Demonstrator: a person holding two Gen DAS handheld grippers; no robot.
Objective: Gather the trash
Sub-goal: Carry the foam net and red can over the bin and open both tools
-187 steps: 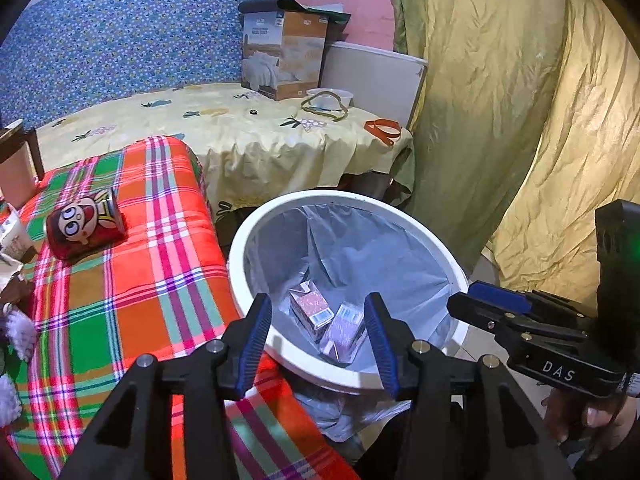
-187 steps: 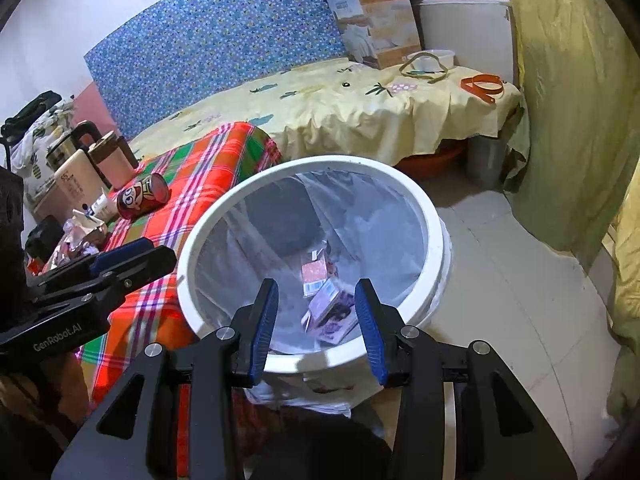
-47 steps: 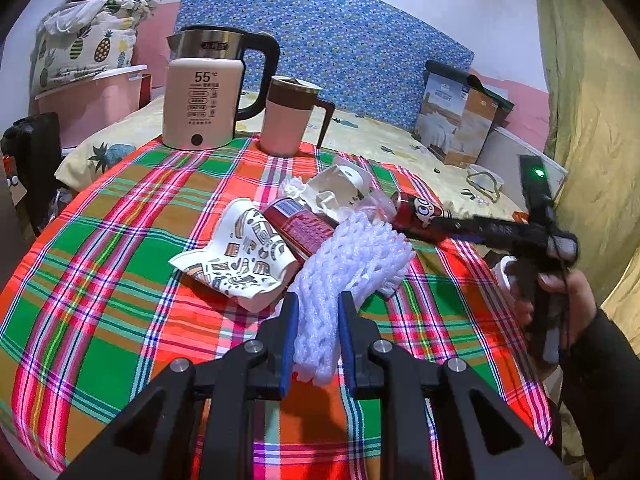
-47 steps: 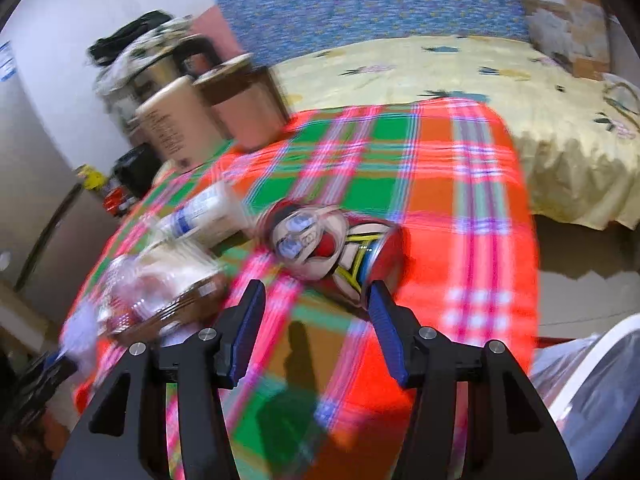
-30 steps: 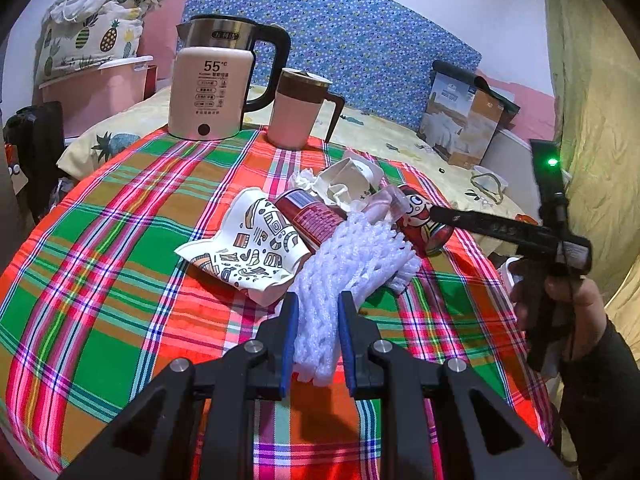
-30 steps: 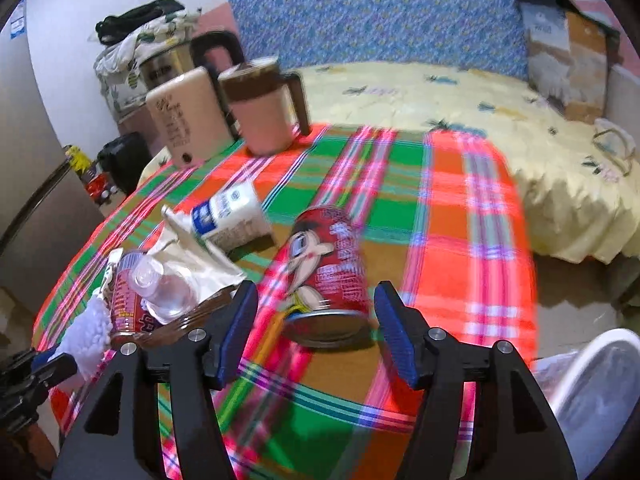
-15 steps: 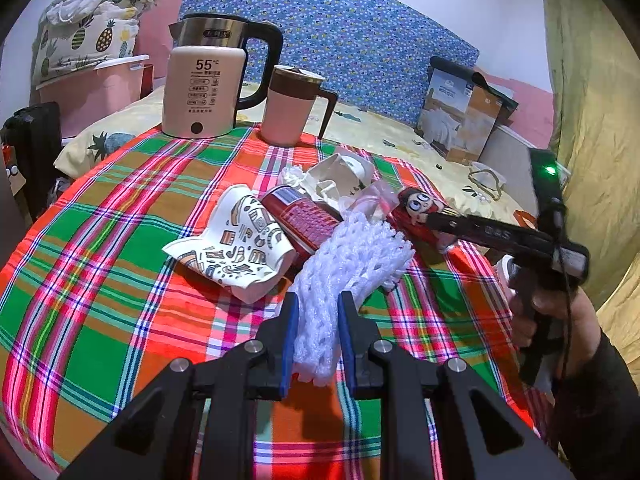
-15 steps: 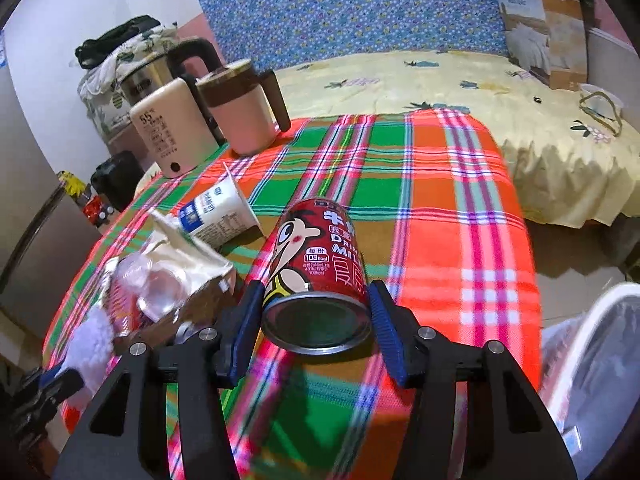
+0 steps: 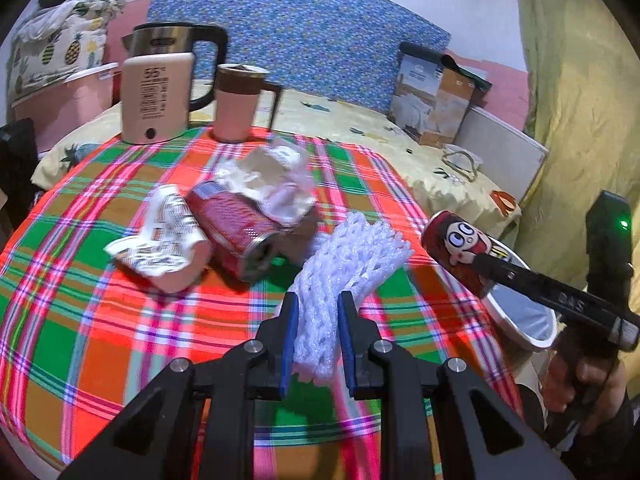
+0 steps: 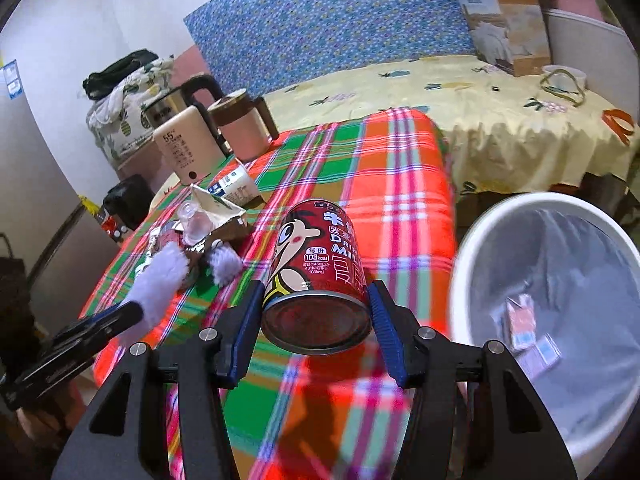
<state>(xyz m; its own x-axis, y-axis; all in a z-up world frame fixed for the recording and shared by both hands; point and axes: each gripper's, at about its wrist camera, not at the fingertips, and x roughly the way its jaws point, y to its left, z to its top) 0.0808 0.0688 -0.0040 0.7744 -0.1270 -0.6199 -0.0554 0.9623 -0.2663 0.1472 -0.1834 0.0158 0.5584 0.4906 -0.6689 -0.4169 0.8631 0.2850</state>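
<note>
My left gripper [image 9: 317, 340] is shut on a white foam net sleeve [image 9: 348, 260] and holds it above the plaid table [image 9: 80, 320]. My right gripper [image 10: 316, 322] is shut on a red cartoon milk can [image 10: 320, 264] lifted off the table; the can also shows in the left wrist view [image 9: 460, 248]. The white lined trash bin [image 10: 472, 252] stands to the right, with small cartons at its bottom [image 10: 524, 324]. A red can [image 9: 236, 236], a crumpled paper cup [image 9: 168, 236] and white wrappers [image 9: 276, 184] lie on the table.
A kettle [image 9: 156, 92] and a pink mug [image 9: 240, 104] stand at the table's far edge. A yoghurt cup [image 10: 236, 184] lies near them. A yellow-covered bed [image 10: 500, 120] with a cardboard box [image 10: 504, 16] is behind. A yellow curtain [image 9: 580, 120] hangs at the right.
My right gripper has closed on the milk can and lifted it toward the bin. My left gripper has raised the foam net and swung right; the trash pile now sits further left.
</note>
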